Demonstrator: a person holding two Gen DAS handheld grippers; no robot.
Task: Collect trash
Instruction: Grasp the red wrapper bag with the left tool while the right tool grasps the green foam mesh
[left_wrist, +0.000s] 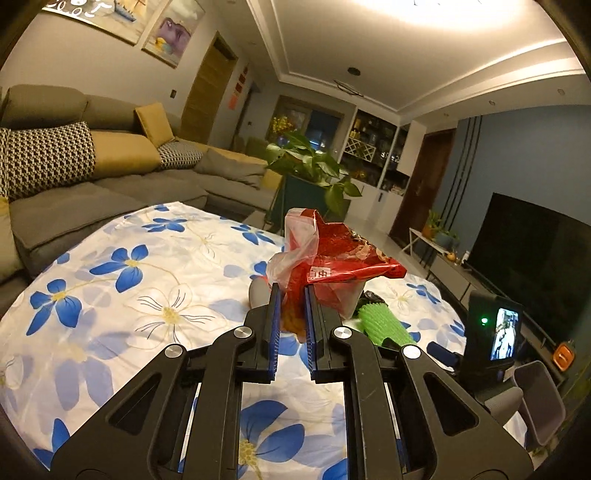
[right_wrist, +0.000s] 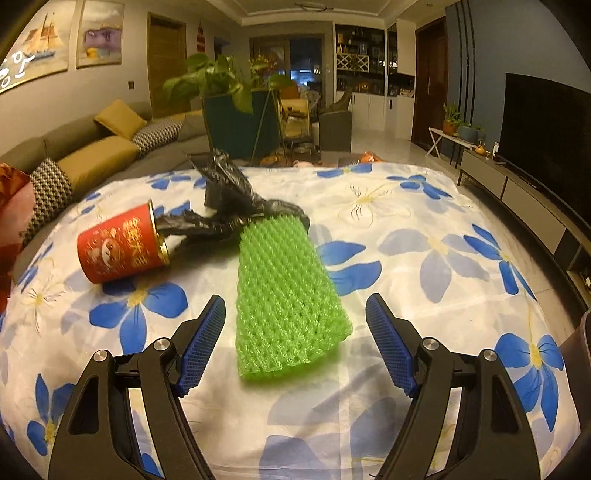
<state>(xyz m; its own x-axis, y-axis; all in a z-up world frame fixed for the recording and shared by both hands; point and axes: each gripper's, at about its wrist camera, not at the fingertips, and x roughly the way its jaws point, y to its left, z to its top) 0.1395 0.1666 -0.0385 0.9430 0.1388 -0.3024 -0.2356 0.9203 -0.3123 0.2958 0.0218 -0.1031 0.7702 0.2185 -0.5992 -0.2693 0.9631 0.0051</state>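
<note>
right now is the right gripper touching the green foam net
Apart. The right wrist view shows the right gripper open, tablecloth visible between each blue pad and the green foam net.

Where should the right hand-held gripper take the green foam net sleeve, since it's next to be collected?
Grip the green foam net sleeve across its near end, coming straight from the front. It lies flat and lengthwise, pointing away, and the open right hand-held gripper already flanks its long sides. The soft mesh should compress, though it may flex.
</note>
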